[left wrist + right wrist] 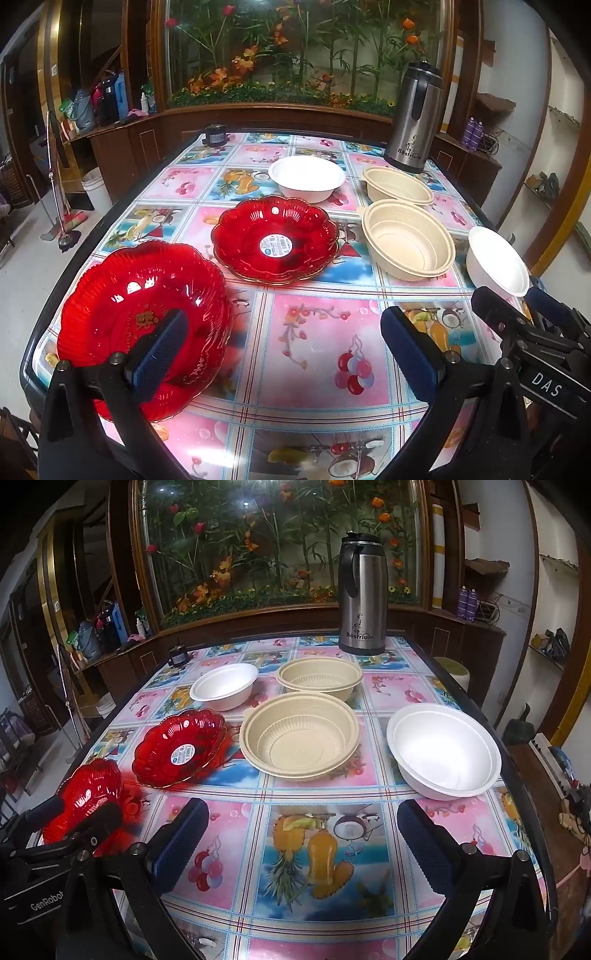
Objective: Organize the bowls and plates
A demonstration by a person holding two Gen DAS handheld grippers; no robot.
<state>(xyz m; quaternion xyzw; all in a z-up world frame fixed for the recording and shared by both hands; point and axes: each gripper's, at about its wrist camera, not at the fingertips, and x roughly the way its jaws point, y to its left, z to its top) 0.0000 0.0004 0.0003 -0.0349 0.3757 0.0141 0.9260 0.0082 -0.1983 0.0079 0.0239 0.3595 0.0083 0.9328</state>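
1. Both hand-held grippers hang over the near end of a table (317, 786) covered in a fruit-and-flower print cloth, each tilted down toward it.
2. The left gripper (284, 350) is released, its blue pads spread wide with nothing between them; the near red plate (140, 314) lies on the table behind its left finger.
3. Ahead of the left gripper sits a second red plate (275, 240) with a round sticker at its centre.
4. The right gripper (303, 845) is likewise released and empty, jaws wide above bare cloth.
5. Just ahead of its right finger stands a white bowl (445, 751); straight ahead is a beige bowl (301, 740), with another beige bowl (319, 677) beyond it.
6. A second white bowl (225, 685) sits farther off to the left.
7. A steel flask (362, 594) stands at the table's far edge.
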